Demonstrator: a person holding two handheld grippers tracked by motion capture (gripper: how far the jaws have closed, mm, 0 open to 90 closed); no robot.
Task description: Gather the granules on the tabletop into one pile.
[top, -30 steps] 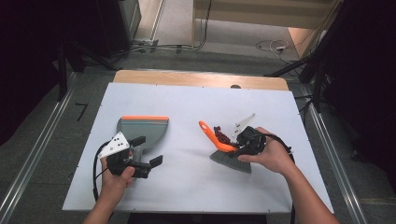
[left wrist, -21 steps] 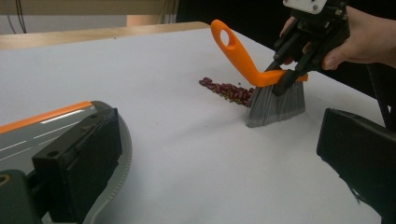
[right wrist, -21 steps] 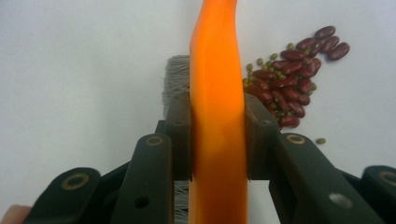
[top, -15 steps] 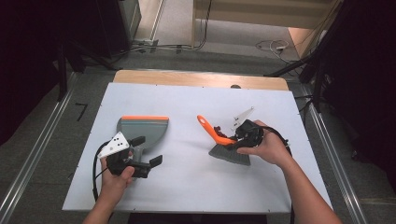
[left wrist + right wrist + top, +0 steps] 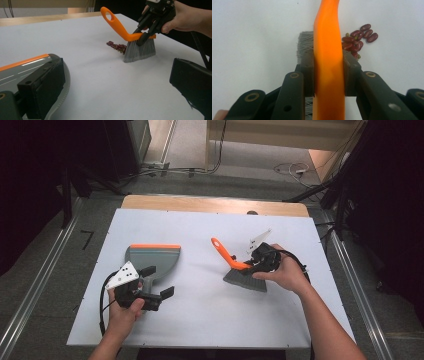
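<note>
Brush and right gripper (image 5: 256,262) now sit slightly left of and below their earlier spot; left gripper (image 5: 156,286) and dustpan (image 5: 150,257) are where they were.

Right jaws are clamped on the orange-handled brush (image 5: 240,272), right of centre on the counter (image 5: 210,315), its bristles resting just beside the red beans (image 5: 358,40). Left jaws stand apart (nothing pinched), hovering at the dustpan's near edge, left of centre. Sweeping well likely means keeping bristles low, pushing the beans in one steady stroke toward the pan, and steadying the pan first.
</note>
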